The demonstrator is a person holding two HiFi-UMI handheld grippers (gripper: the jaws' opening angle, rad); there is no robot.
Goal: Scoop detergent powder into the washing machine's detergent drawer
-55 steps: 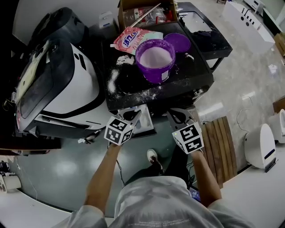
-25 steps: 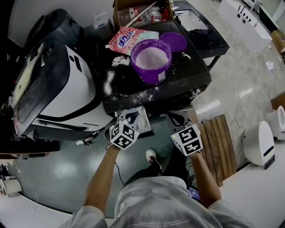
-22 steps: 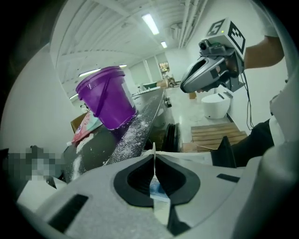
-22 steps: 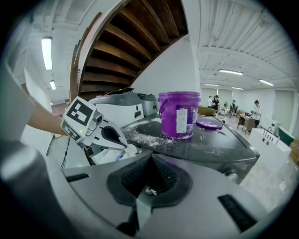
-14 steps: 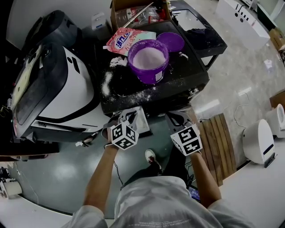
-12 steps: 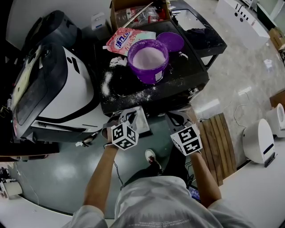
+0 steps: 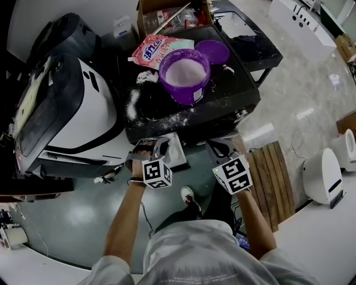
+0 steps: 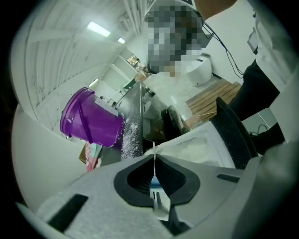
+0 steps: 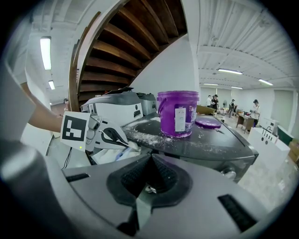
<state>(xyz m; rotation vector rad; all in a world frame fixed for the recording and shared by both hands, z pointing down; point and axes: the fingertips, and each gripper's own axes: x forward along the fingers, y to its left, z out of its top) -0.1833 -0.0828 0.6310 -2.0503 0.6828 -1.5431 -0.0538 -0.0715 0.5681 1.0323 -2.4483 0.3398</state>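
Where the drawer [image 7: 179, 151] juts open from the front of the washing machine [image 7: 228, 94], it looks white and powdery inside, and your left gripper [image 8: 153, 161] hangs over its left part. That gripper's jaws are pressed together on a thin white strip [image 8: 153, 146] seen edge-on, with a blue bit lower down. What the strip belongs to cannot be told from these views. Your right gripper [image 9: 150, 158] sits off the drawer's right side, in front of the machine, with its jaws squeezed together and nothing between them.

Up on the machine's black top stands the purple bucket [image 7: 193, 92], upright and uncovered, filled with pale powder [image 7: 185, 71]. Its purple lid [image 7: 214, 52] lies flat just behind it to the right. A pink detergent bag [image 7: 157, 47] lies behind it to the left. Spilled powder [image 7: 133, 104] is scattered over the top, thickest to the bucket's left.

A cardboard box [image 7: 167, 10] sits beyond the bag. A white and black appliance [image 7: 83, 106] stands to the machine's left, and wooden slats [image 7: 271, 181] lie on the floor to your right.
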